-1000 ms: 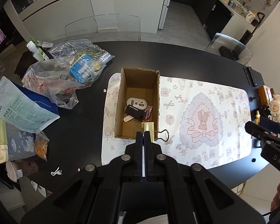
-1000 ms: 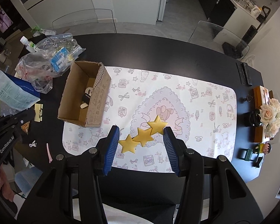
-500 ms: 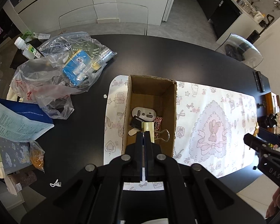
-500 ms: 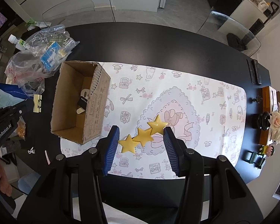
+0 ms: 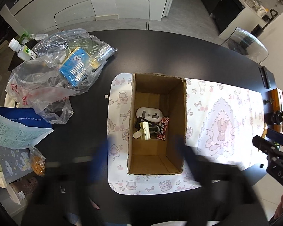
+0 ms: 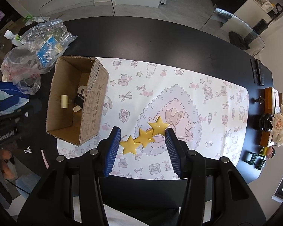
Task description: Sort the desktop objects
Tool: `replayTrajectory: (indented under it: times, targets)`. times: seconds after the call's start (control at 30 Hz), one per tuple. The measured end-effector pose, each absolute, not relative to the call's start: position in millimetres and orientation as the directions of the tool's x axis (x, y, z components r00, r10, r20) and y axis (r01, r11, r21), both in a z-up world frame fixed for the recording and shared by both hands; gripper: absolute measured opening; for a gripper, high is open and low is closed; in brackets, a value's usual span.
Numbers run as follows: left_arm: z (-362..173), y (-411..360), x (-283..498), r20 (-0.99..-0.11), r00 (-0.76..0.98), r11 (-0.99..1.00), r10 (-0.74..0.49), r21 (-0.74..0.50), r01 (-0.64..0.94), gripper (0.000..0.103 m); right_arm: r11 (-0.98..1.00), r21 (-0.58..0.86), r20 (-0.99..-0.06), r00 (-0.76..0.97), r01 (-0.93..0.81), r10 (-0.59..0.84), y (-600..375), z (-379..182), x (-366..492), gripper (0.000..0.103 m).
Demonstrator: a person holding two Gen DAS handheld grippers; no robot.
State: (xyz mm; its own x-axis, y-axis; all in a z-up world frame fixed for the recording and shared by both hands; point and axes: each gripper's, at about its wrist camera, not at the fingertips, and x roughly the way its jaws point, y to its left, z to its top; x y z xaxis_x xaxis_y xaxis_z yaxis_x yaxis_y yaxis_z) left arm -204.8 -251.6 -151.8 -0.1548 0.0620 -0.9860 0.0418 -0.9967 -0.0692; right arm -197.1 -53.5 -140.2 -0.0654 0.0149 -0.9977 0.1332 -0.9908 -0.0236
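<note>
A cardboard box (image 5: 157, 79) stands open on the patterned mat (image 5: 222, 116). A pale yellow binder clip (image 5: 145, 133) is loose in the air over the box, above a grey mouse (image 5: 149, 114) and a red coffee sachet (image 5: 163, 130); it shows blurred in the right wrist view (image 6: 63, 101). My left gripper (image 5: 143, 146) is open above the box's near end, its fingers motion-blurred. My right gripper (image 6: 143, 141) is shut on a yellow three-star piece (image 6: 144, 134) and holds it over the mat, right of the box (image 6: 93, 101).
Clear plastic bags (image 5: 52, 71) with a blue package lie left of the box. A blue-and-white pouch (image 5: 13, 130) and a bottle (image 5: 21, 50) are at the far left. A flower (image 6: 281, 126), a wooden box and a figurine (image 6: 266, 151) stand at the table's right end.
My left gripper has opened and let go of the binder clip, which is falling into the box. The right gripper keeps hold of the star piece and has barely moved.
</note>
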Motion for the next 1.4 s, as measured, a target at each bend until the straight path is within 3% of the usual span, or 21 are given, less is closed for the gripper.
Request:
replayTrajectory:
  times: [0.67, 1.4]
  targets:
    - [-149.6, -277.1, -193.6, -0.985, -0.154, -0.992, 0.073, -0.087, 0.086, 0.103, -0.983, -0.023, -0.997, -0.076, 0.182, 0.009, -75.0, -136.2, -200.9, 0.051]
    - [-144.1, -397.3, -142.9, -0.987, -0.157, -0.933, -0.022, -0.036, 0.358, 0.103, -0.912, 0.011, -0.997, -0.065, 0.410, -0.041, -196.9, -142.3, -208.7, 0.051]
